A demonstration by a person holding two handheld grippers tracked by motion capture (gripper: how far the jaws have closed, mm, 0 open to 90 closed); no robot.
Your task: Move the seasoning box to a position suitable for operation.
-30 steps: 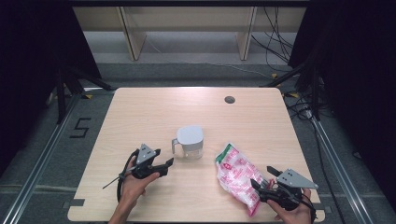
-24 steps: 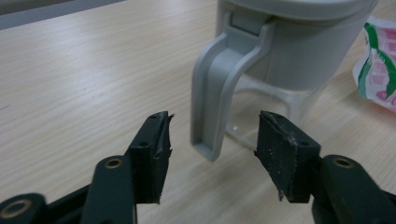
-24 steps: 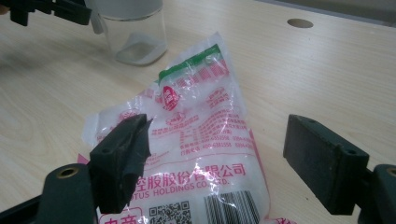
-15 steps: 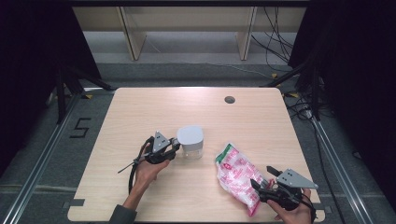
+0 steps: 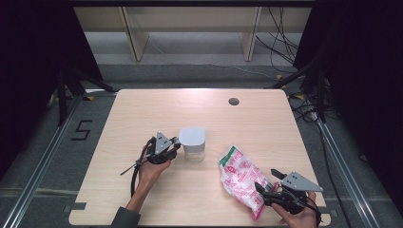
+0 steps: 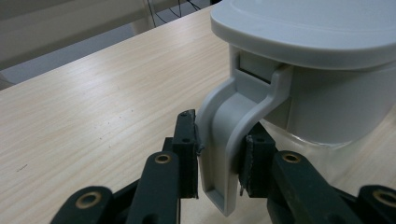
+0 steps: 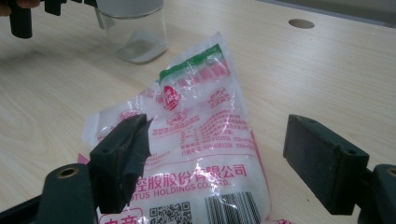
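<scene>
Your left gripper (image 6: 219,158) has just closed its jaws on the jug's handle (image 6: 233,140) mid-table; your right gripper (image 7: 219,163), jaws wide open, straddles the plastic bag (image 5: 243,178) at the jug's (image 5: 192,142) 4 o'clock.

Left hand-held gripper (image 6: 219,175) clamped, right hand-held gripper (image 7: 233,163) agape

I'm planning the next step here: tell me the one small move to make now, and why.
Probably squeeze the left gripper firmly onto the jug handle. Its jaws have just been closing, with the handle between them, pads at its sides. The right gripper stands open over the bag.
</scene>
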